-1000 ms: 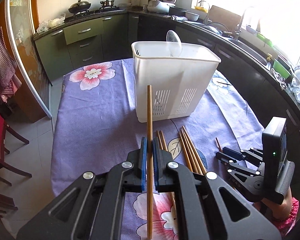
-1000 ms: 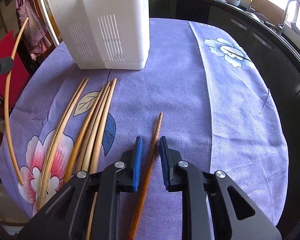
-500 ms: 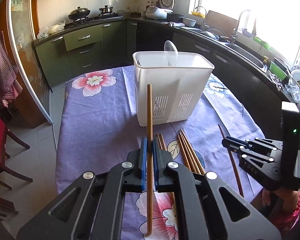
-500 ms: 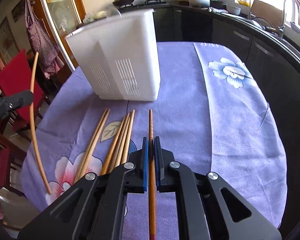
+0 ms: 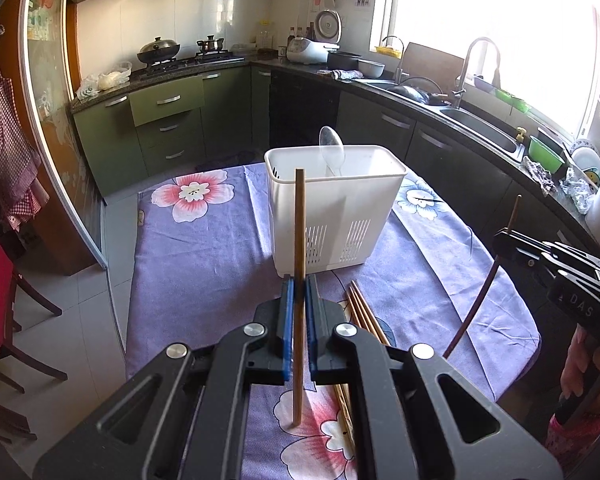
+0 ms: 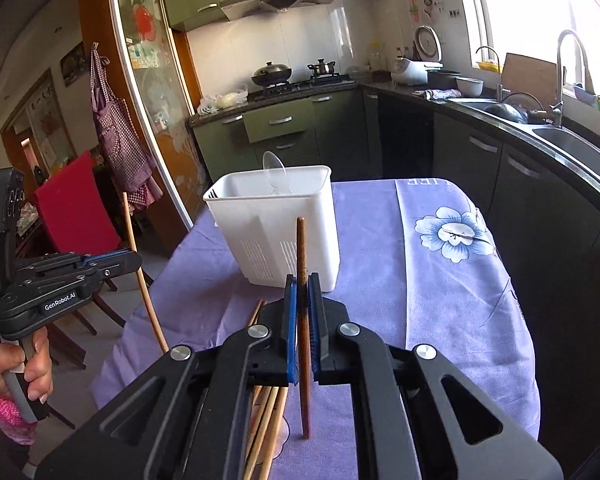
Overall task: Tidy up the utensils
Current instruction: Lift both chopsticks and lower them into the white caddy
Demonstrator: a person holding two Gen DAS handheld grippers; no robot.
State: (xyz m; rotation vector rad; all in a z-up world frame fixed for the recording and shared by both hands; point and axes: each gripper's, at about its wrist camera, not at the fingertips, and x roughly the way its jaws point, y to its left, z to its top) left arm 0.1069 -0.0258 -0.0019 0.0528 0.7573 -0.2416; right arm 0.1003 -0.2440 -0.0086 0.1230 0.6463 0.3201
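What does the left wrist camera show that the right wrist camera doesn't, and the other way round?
Only the left wrist view shows the pink flower printed on the tablecloth and the green bowl by the window.

Only the right wrist view shows the checked apron hanging at the doorway, the red chair and the hand gripping the left gripper's handle.

Both show the white utensil holder with a spoon in it, loose chopsticks on the purple cloth, the stove pots, and each gripper shut on one chopstick: light chopstick left, dark chopstick in the right gripper.
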